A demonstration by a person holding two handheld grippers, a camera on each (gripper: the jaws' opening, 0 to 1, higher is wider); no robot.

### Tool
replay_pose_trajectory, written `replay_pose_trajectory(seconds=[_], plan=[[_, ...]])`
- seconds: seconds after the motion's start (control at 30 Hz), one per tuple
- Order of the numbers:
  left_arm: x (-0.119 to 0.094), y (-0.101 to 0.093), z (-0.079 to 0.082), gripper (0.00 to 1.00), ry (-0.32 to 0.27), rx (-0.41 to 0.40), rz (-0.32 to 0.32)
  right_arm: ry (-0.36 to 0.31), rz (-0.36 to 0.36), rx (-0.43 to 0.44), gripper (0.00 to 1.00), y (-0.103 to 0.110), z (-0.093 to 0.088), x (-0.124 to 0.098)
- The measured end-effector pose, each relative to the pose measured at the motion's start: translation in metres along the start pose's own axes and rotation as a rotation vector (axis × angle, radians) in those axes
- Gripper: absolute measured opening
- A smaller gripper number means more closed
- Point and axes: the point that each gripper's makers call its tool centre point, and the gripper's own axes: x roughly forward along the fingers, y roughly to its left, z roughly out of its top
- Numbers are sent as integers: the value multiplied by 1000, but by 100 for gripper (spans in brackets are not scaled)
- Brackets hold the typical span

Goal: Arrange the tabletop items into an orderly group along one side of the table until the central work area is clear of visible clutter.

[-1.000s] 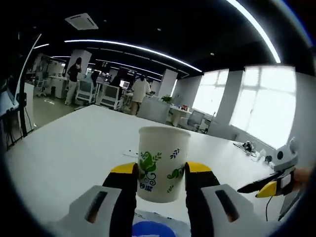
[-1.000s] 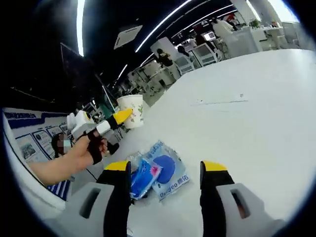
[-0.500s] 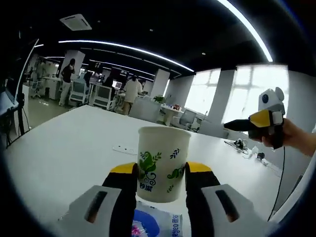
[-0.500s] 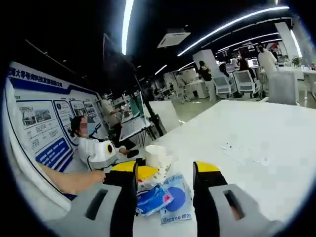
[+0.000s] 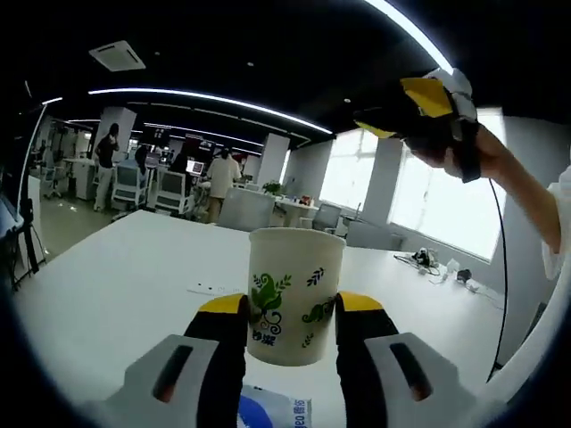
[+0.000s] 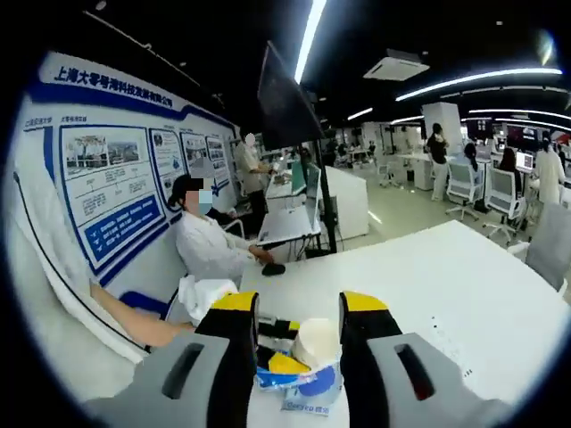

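Left gripper view first: white worktop (image 5: 107, 267) stretching away, left gripper (image 5: 290, 308) low in the middle, yellow-tipped jaws pressed against both sides of the cup (image 5: 294, 294), cup held upright with green leaf print facing the camera. Just below the cup, at the bottom edge, a slice of the blue-and-white packet (image 5: 272, 412) lying on the worktop. Farther right and high up, right gripper (image 5: 406, 105) raised above the scene, gripped by a hand (image 5: 459, 147), arm running down the right edge; can't tell from here how far its jaws are parted. Cables (image 5: 442, 266) at the far right end of the worktop.

Over to the right gripper view, looking down from above: at left a person (image 6: 210, 245) seated by the wall posters, a bare forearm (image 6: 134, 325) reaching in from the left. Right gripper (image 6: 299, 312) with jaws spread well apart, nothing between the pads. Framed between those jaws, below, the left gripper's yellow tip (image 6: 285, 364) beside the cup (image 6: 317, 341), seen from the top, and the packet (image 6: 299, 385) just beneath it near the worktop's (image 6: 446, 285) near edge
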Motion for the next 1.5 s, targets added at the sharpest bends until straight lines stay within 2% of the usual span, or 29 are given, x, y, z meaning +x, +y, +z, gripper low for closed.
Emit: replay_pose_trajectory(seconds=[0.07,0.1,0.17,0.3,0.4,0.57,0.67,0.7,0.8,0.83,1.0,1.07,1.17,1.3,1.33,1.4,1.5], plan=[[1,-1,-1,38,8,16,0,153,-24,-58,34,-5,-33,15],[1,-1,-3,38,18,34,-1,258,-47,-112,33,-10,-57,21],[0,-1,-5,38,27,47,-5,310,-22,-167,33,-7,-74,31],[-1,-3,-11,38,56,102,-15,238,24,-83,29,-5,-69,44],[-1,-3,-15,38,66,114,-18,247,44,-100,24,-5,-70,50],[0,-6,-18,38,74,139,-34,301,74,-77,18,-7,-85,62],[1,-5,-19,38,75,142,-37,318,80,-65,9,-8,-94,66],[2,-5,-23,40,95,161,-44,309,66,-65,2,-11,-95,68],[2,-5,-26,39,106,175,-45,306,98,-33,0,-8,-99,69],[2,-4,-28,40,116,173,-37,305,82,-13,0,-9,-100,71],[-1,-1,-37,40,140,172,-29,308,95,29,0,-11,-105,75],[-5,0,-38,46,140,172,-26,304,93,44,0,-13,-106,76],[-15,9,-40,64,136,217,12,298,86,51,0,-16,-107,78],[-34,24,-40,99,139,323,67,302,83,62,0,-19,-111,80],[-41,25,-45,98,166,342,62,302,83,66,0,-20,-112,81],[-51,30,-50,100,194,329,72,304,85,73,0,-21,-115,83],[-67,39,-57,100,221,321,109,307,85,78,0,-21,-117,85]])
